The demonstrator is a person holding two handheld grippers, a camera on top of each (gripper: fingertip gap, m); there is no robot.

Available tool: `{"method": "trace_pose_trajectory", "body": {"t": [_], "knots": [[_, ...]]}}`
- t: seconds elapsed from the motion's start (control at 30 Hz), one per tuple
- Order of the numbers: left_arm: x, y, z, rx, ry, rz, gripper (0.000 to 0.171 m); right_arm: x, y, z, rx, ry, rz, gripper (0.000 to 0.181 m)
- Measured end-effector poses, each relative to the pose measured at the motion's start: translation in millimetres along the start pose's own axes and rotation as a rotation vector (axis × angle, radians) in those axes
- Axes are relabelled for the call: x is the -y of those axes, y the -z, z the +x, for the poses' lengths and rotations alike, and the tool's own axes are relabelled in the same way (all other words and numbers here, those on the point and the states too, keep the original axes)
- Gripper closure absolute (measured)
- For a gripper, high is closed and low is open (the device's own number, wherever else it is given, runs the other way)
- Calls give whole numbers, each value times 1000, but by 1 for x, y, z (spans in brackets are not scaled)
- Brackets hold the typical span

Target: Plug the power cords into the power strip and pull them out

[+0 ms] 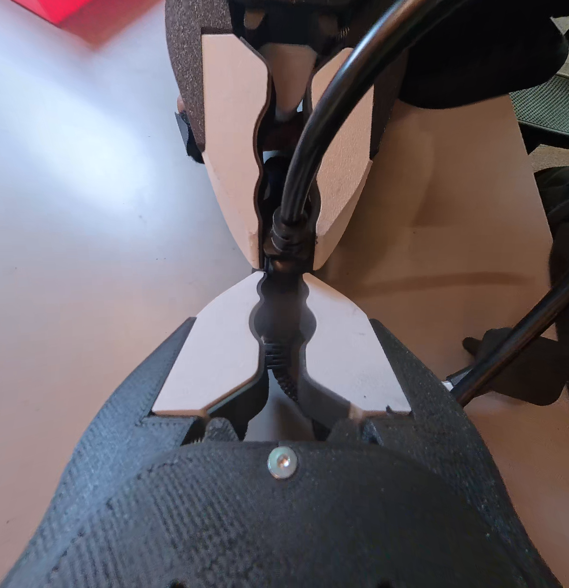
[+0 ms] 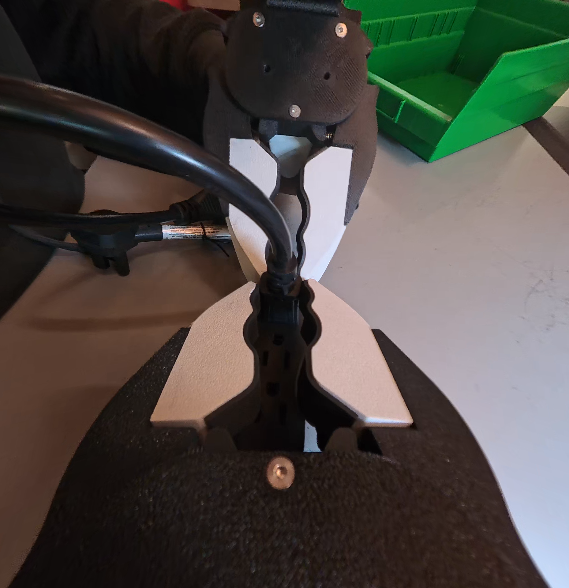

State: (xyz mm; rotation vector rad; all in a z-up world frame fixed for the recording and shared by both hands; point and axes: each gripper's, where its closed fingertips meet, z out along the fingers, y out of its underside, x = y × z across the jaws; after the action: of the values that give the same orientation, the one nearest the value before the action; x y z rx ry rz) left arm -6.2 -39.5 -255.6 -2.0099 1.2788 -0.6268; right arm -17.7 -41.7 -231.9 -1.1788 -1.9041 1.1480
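My two grippers meet tip to tip over the pale table [image 2: 435, 286]. My right gripper [image 2: 279, 305] is shut on a black plug [image 2: 280, 313] that sits in an outlet of the black power strip [image 2: 276, 366], which runs back between its fingers. The plug's thick black cord [image 2: 181, 156] arches up and to the left. My left gripper [image 1: 281, 286] is shut on the strip's ribbed cord end [image 1: 276, 353]. In the left wrist view the right gripper [image 1: 288, 254] faces me with the plug's ribbed neck [image 1: 286, 241] between its tips. The left gripper [image 2: 299, 254] shows ahead in the right wrist view.
A green plastic bin [image 2: 467, 79] stands at the far right. Loose black plugs and cords [image 2: 111, 241] lie at the left by a black-gloved hand [image 2: 117, 63]. Another black cord [image 1: 515, 343] crosses the table edge. A red object [image 1: 86, 19] sits far left. Both grippers' tips are close together, under 4 cm apart.
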Motion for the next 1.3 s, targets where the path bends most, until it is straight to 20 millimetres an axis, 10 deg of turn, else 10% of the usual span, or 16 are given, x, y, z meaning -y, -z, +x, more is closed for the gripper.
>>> {"method": "trace_pose_trajectory", "body": {"t": [1.3], "knots": [[-19,-12,-5,32,-29,-99,127,-12,11,0,12,-138,-35,155]]}}
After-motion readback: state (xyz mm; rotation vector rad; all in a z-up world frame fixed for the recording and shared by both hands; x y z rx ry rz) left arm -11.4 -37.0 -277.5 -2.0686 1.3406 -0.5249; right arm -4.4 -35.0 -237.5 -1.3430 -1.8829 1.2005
